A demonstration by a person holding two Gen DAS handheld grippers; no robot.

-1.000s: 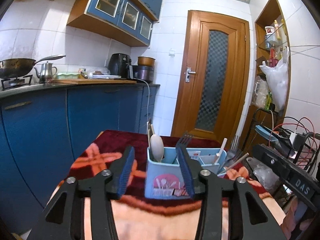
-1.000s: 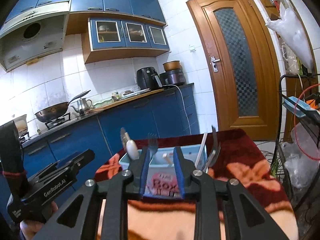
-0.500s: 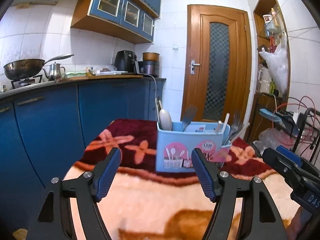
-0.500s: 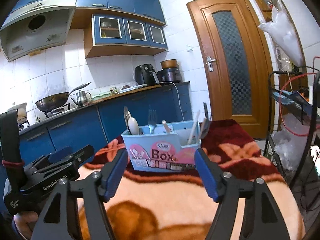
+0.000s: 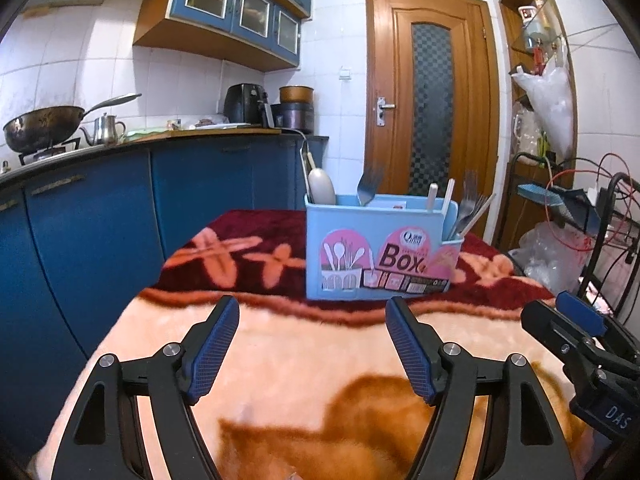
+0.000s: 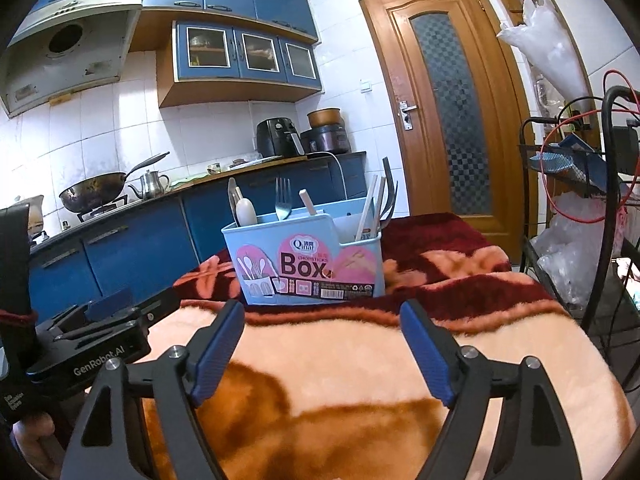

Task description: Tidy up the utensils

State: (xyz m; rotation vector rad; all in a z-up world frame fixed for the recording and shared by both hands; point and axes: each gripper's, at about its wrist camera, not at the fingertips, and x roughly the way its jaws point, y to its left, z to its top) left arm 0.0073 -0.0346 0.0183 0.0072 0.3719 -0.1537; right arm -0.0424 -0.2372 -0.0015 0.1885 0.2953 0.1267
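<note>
Left wrist view, holdings by descending size: blanket-covered table (image 5: 280, 360), peach plush with a dark red flowered border, bare of any loose cutlery; pale blue utensil box (image 5: 380, 256), standing upright on the red border at the far side, pink labels facing the cameras, well apart from both tools; left gripper (image 5: 312, 344), low over the peach cloth short of the box, its blue pads having just been spreading and standing wide apart with nothing between them; right gripper (image 6: 322, 346), likewise low and short of the box, jaws having just been spreading, wide apart and empty. Contents of the box, all upright or leaning: white-handled spoon (image 5: 321, 190) with a knife behind it in the left compartment; fork (image 5: 370, 188) beside it; white chopsticks (image 5: 447, 198) and further forks (image 5: 470, 204) toward the right end compartment. Condition of the task, as judged: every utensil in sight was already housed and nothing lay on the cloth, so the sorting appeared complete or nearly so, with at most a withdrawal of the tools left
</note>
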